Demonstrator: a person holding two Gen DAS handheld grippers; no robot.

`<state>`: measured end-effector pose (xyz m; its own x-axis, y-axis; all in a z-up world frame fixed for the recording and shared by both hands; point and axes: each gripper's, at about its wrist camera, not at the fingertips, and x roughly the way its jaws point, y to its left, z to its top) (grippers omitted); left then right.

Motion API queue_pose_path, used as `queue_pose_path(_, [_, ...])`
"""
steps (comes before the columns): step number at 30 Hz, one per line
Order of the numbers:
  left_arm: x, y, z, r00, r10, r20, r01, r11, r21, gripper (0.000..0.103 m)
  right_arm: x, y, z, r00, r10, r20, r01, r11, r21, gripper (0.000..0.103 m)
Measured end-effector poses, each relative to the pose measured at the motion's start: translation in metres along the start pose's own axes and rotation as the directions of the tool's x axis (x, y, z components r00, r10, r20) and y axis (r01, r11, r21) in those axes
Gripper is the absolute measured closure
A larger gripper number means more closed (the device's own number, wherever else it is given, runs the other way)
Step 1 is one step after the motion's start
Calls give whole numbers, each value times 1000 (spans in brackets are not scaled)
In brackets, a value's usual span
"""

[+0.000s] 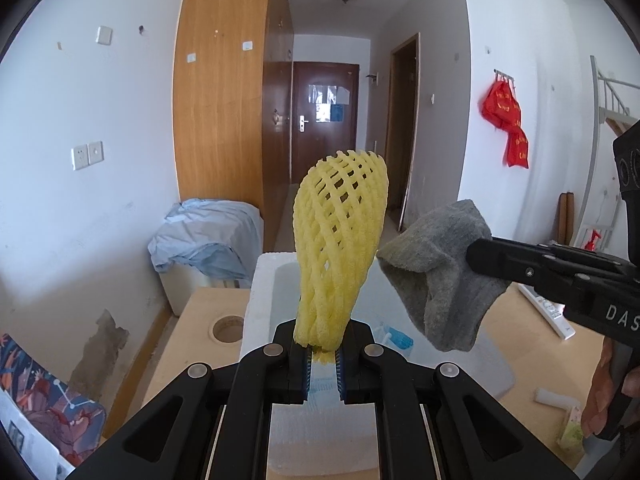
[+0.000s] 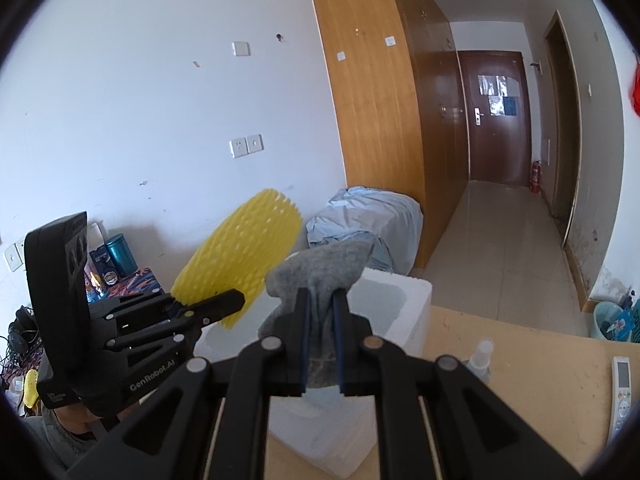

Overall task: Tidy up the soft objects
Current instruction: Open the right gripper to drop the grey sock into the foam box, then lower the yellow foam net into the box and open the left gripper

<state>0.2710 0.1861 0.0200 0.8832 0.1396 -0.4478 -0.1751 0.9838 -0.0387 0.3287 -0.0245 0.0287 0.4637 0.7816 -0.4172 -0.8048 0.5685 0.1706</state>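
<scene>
White foam box on the wooden table, open top; contents unclear. Left gripper clamped on yellow foam net, held up over the box. Right gripper pinched on grey sock, just beside the net, above the box.

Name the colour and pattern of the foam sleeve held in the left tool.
Yellow, with an open diamond lattice, the foam sleeve shows best in the left wrist view.

red bags hang by a brown door
</scene>
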Motion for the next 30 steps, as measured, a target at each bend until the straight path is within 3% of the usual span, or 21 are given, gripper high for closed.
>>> queue_pose_path(14, [15,4,0,1000,-12,-16,12,1000,2,93,15,-4,0,1000,-6,-30,7,1000,8,89])
queue_pose_path(16, [16,4,0,1000,-11,-16,11,1000,2,93,16,-3,0,999,-9,-39,9,1000,9,78])
queue_pose_path(18, [16,4,0,1000,-9,-16,9,1000,2,93,18,-3,3,999,-19,-37,20,1000,20,39])
queue_pose_path(20, [17,5,0,1000,-5,-18,5,1000,1,93,15,-6,4,1000,-20,-13,20,999,34,26])
queue_pose_path(30, [23,2,-2,999,-4,-34,4,1000,14,93,1,-8,12,999,-27,29,25,999,46,26])
